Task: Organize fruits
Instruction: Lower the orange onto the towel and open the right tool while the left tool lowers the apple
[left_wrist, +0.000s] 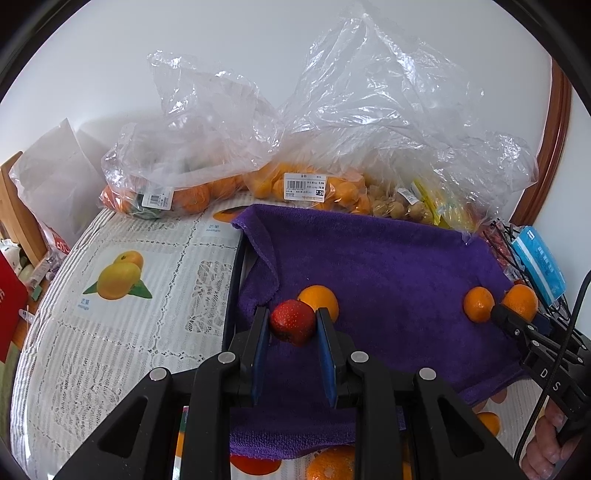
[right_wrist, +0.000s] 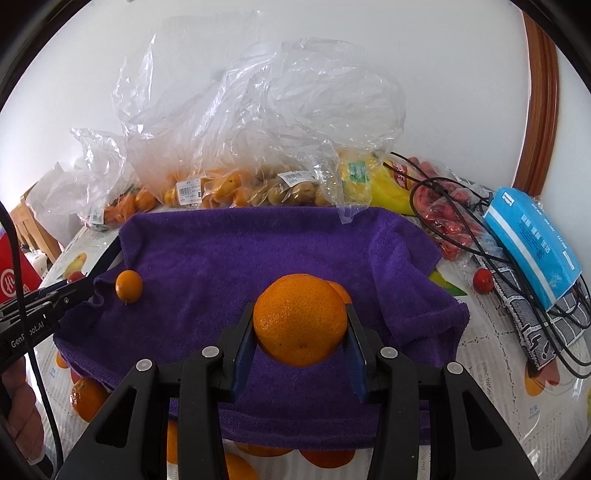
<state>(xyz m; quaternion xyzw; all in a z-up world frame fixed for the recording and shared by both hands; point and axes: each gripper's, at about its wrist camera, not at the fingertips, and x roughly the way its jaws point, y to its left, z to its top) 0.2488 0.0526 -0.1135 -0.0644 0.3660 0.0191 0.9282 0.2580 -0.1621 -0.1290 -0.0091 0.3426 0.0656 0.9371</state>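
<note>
My left gripper (left_wrist: 291, 325) is shut on a red strawberry (left_wrist: 292, 321), held just above a purple towel (left_wrist: 388, 266). A small orange (left_wrist: 320, 300) lies on the towel right behind the strawberry. My right gripper (right_wrist: 300, 325) is shut on a mandarin orange (right_wrist: 300, 318) above the towel (right_wrist: 258, 251); in the left wrist view that gripper (left_wrist: 508, 314) comes in from the right with the mandarin (left_wrist: 521, 302), beside another orange (left_wrist: 478, 304). A second orange (right_wrist: 340, 290) peeks out behind the held one. A small orange (right_wrist: 129, 286) lies at the towel's left edge, by the left gripper's tip (right_wrist: 74, 290).
Clear plastic bags of oranges (left_wrist: 306, 190), small brown fruits (right_wrist: 291, 192) and bananas (right_wrist: 384, 188) line the back by the wall. A bag of red fruit (right_wrist: 447, 221), black cables, a blue tissue pack (right_wrist: 532, 240) and a loose red fruit (right_wrist: 483, 280) lie at right. A fruit-print tablecloth (left_wrist: 122, 295) covers the table.
</note>
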